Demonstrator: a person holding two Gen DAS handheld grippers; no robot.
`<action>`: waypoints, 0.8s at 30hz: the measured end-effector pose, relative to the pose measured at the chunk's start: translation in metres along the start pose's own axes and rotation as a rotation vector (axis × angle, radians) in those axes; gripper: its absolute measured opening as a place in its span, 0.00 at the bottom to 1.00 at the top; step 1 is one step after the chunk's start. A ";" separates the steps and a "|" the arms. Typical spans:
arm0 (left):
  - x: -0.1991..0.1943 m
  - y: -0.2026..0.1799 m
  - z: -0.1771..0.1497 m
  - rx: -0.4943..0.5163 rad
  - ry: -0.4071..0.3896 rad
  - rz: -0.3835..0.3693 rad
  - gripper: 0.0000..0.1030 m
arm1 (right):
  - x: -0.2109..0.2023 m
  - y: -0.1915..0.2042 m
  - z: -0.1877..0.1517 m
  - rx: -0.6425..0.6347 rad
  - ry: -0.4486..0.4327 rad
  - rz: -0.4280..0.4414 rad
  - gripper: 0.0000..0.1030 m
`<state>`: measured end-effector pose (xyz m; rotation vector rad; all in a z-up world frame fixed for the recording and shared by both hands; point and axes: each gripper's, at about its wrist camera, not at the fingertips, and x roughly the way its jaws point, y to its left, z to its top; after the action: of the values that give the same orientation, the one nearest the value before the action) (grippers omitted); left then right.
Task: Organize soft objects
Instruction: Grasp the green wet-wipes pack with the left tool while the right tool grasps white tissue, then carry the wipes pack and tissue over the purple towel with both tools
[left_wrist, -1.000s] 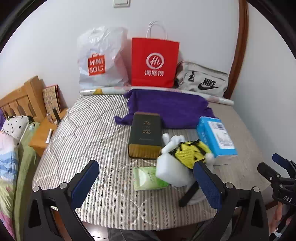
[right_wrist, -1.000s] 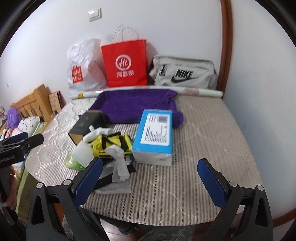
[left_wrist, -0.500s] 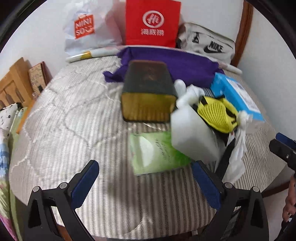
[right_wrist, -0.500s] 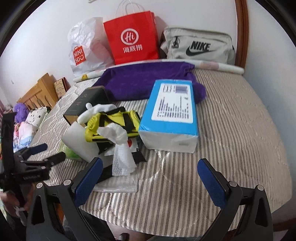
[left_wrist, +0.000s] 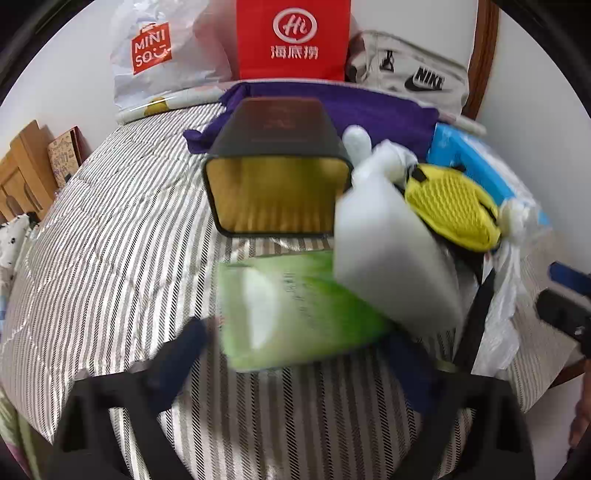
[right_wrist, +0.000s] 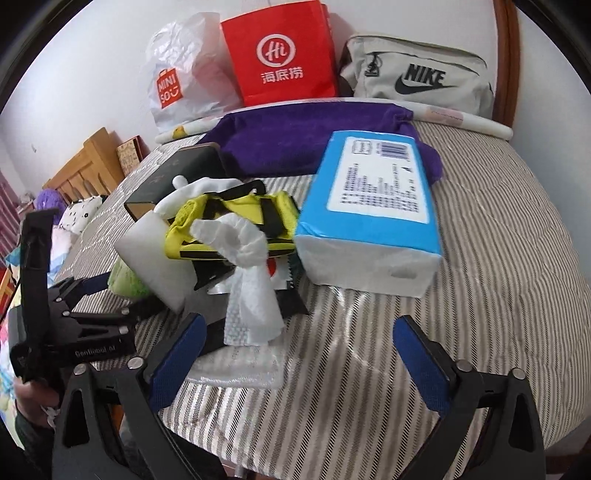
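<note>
The left hand-held gripper (left_wrist: 295, 354) is spread wide around the green wipes pack (left_wrist: 291, 310) on the striped mattress (left_wrist: 110, 240), beside the white foam block (left_wrist: 391, 254). The right hand-held gripper (right_wrist: 299, 350) gapes empty near the blue tissue pack (right_wrist: 373, 206).

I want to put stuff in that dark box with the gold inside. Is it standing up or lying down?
Lying down. The dark box rests on its side on the striped mattress, its open gold mouth facing the left camera. Nothing shows inside.

You have three bags behind one purple cloth (right_wrist: 295, 144): white plastic (right_wrist: 181, 85), red paper (right_wrist: 280, 55), grey Nike (right_wrist: 417, 77); one blue tissue pack (right_wrist: 373, 206).
</note>
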<state>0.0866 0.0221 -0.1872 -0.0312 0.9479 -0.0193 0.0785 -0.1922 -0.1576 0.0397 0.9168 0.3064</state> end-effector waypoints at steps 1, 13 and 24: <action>-0.001 0.003 0.001 -0.006 -0.006 0.011 0.72 | 0.002 0.003 0.000 -0.010 -0.004 0.005 0.90; -0.001 0.039 0.006 -0.058 0.010 0.005 0.72 | 0.029 0.018 0.012 -0.044 -0.001 0.074 0.18; 0.002 0.036 0.003 -0.047 -0.018 0.027 0.72 | -0.007 -0.009 -0.007 -0.084 -0.026 0.070 0.11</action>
<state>0.0904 0.0576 -0.1878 -0.0626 0.9311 0.0279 0.0713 -0.2034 -0.1574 -0.0020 0.8769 0.4084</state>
